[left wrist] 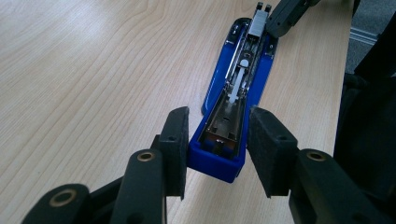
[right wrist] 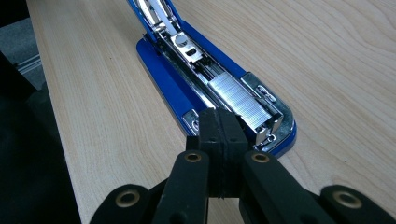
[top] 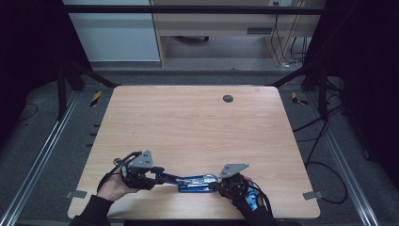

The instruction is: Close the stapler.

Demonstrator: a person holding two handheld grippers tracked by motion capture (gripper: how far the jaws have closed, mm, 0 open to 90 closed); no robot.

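Between the left tongs (left wrist: 217,140), the raised blue top arm of an opened stapler (left wrist: 233,98) sits gripped at its end, pads on both sides, likely to hold the magazine open. Right tongs (right wrist: 219,140) are closed with nothing between them, tips at the stapler's front end beside a strip of staples (right wrist: 238,100), apparently seating it in the channel. Stapler lies near the front edge of the worktop (top: 197,122), between both hands. Right gripper view shows the loaded staples; left gripper view shows the white pusher rod (left wrist: 236,86); high view shows neither clearly.
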